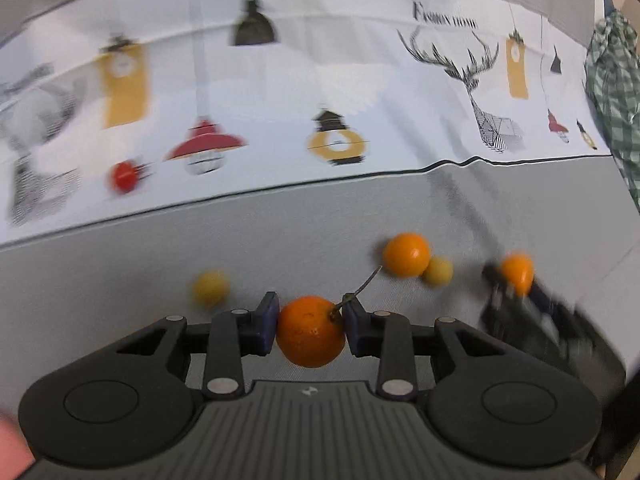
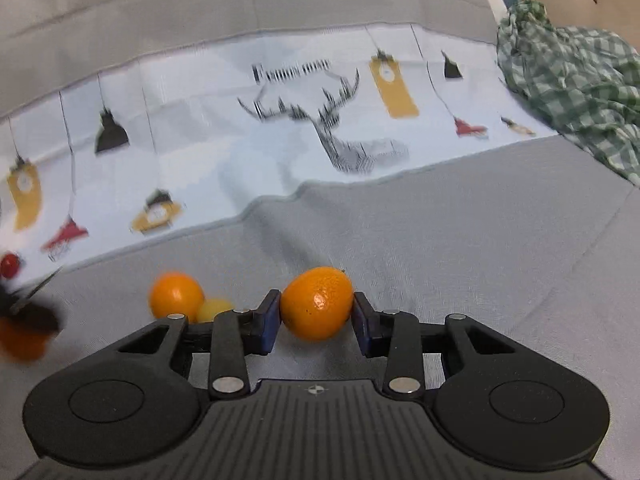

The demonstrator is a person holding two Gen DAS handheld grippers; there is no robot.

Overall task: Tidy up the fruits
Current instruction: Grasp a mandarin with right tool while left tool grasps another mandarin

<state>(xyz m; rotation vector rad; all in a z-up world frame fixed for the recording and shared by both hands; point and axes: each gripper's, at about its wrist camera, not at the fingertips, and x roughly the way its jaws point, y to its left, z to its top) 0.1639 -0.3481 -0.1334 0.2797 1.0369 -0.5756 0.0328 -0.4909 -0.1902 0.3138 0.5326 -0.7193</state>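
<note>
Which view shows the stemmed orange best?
Left wrist. The stemmed orange sits sharp and centred in the left hand-held gripper, twig visible at upper right. The right wrist view catches it only as an orange blur at the left edge, partly hidden by the other gripper.

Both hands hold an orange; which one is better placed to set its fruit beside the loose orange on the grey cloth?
Probably right: the right gripper with its orange sits close to the loose orange; the left gripper is farther.

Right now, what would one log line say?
left gripper: holding stemmed orange | right gripper: holding orange | loose fruit on grey cloth
</note>
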